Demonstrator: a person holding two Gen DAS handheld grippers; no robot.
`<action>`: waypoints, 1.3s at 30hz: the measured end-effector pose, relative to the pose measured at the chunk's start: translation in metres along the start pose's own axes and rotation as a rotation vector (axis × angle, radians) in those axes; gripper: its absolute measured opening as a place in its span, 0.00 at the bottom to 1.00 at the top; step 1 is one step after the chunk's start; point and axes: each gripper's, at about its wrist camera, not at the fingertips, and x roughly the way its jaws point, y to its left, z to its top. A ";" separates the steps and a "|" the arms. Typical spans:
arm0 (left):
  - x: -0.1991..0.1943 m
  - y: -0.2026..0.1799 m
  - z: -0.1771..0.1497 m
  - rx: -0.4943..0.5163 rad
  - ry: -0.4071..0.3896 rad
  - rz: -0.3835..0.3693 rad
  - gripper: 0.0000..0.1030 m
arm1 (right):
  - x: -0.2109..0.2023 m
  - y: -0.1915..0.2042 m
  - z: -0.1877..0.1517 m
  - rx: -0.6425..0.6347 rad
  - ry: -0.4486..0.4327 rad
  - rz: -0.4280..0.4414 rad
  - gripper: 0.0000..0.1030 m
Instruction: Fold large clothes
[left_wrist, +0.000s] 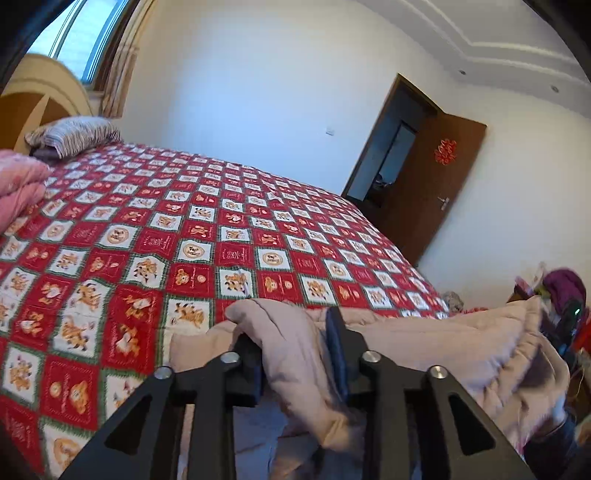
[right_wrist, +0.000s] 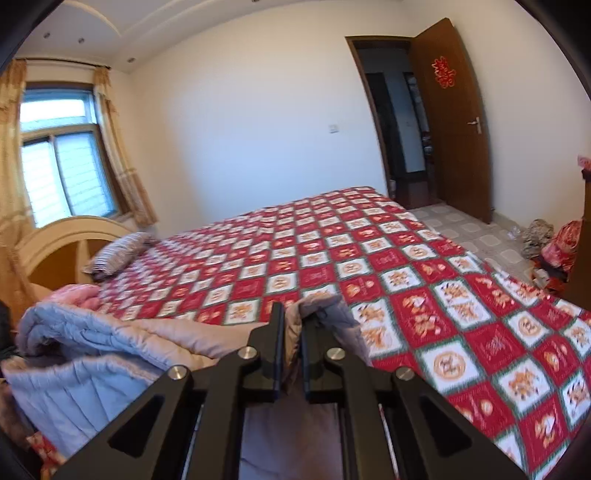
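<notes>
A large padded garment, beige-pink outside (left_wrist: 443, 343) with a grey-lilac quilted lining (right_wrist: 85, 339), hangs between my two grippers over the near edge of the bed. My left gripper (left_wrist: 295, 347) is shut on a thick fold of it. My right gripper (right_wrist: 291, 328) is shut on another edge of the same garment, its fingers (right_wrist: 275, 332) close together with fabric between. The cloth sags between the two grips and reaches onto the red, white and green patchwork bedspread (left_wrist: 221, 236), which also shows in the right wrist view (right_wrist: 369, 258).
A pink folded quilt (left_wrist: 18, 181) and a striped pillow (left_wrist: 74, 134) lie by the headboard (right_wrist: 62, 251). An open brown door (right_wrist: 450, 122) stands past the bed. Clutter (right_wrist: 554, 247) sits on the tiled floor at right.
</notes>
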 end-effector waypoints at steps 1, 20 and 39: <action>0.008 0.004 0.005 -0.021 0.000 -0.009 0.45 | 0.011 -0.002 0.003 0.003 0.003 -0.014 0.09; 0.079 0.018 -0.005 0.153 -0.048 0.419 0.99 | 0.204 -0.014 -0.006 0.021 0.228 -0.160 0.51; 0.135 0.102 -0.027 -0.070 0.092 0.639 0.99 | 0.209 0.110 -0.079 -0.300 0.321 -0.124 0.85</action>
